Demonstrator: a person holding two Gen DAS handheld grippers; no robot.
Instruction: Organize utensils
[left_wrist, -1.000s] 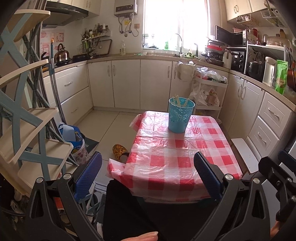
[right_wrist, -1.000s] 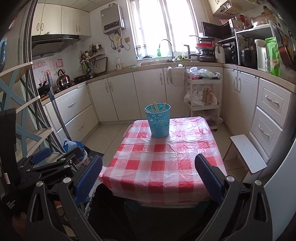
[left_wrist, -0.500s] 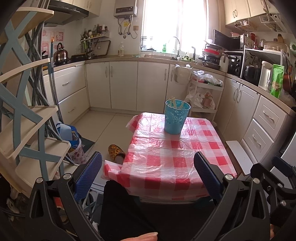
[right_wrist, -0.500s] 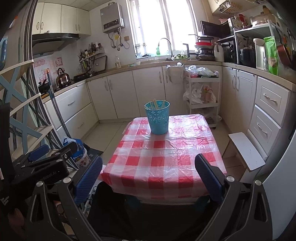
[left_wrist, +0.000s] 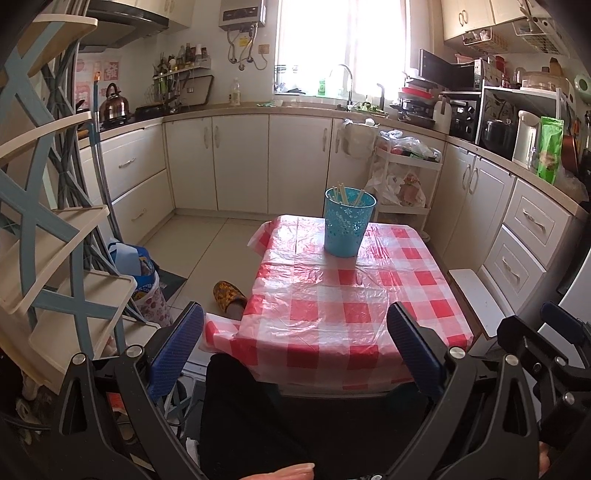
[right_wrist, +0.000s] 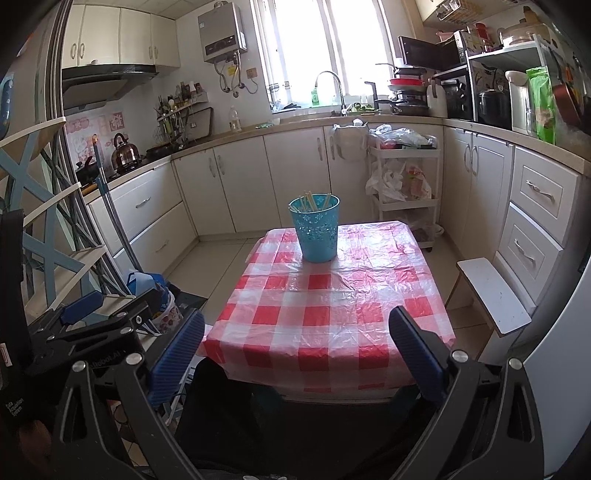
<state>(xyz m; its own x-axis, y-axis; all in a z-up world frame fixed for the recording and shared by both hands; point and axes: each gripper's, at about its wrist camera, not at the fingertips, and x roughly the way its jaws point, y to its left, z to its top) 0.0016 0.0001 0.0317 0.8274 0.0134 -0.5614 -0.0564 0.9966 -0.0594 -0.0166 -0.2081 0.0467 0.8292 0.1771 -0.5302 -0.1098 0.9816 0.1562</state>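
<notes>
Left gripper (left_wrist: 295, 343) and right gripper (right_wrist: 295, 343), both spread wide and holding nothing, at the lower frame before the near edge of the red-checked counter (right_wrist: 332, 317), with the blue perforated bucket (right_wrist: 316, 229) of chopsticks (right_wrist: 312, 201) upright at its far end, centre frame.

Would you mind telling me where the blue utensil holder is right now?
In both wrist views the blue utensil holder stands upright at the far end of the checked table, chopsticks inside.

Glossy plastic tablecloth (left_wrist: 343, 295); perforated plastic basket (left_wrist: 349, 225)
</notes>
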